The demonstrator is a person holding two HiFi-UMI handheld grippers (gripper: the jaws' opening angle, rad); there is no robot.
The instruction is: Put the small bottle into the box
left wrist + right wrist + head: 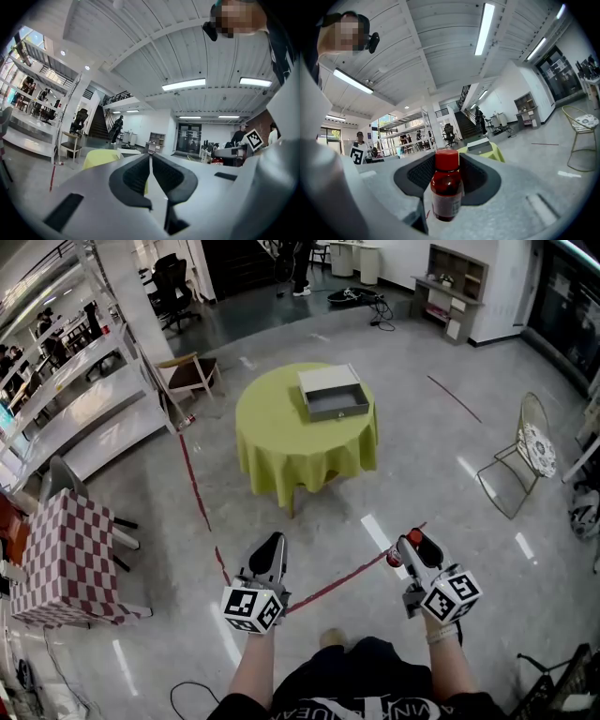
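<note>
Grips the small bottle [446, 190] in the right claw [413, 545], pads clamped on its sides, red cap out at the tips. Carries the left claw [151, 169] pressed together on nothing. Faces the open box [333, 392] on the yellow tabletop [281, 442], well apart, ahead and slightly left; likely needs walking closer first.

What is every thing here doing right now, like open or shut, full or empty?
table: covered with a yellow-green cloth.
box: open, resting on the table, looks empty.
small bottle: red cap on, upright, not yet in the box.
right tongs: shut on the small bottle.
left tongs: shut, holding nothing.
</note>
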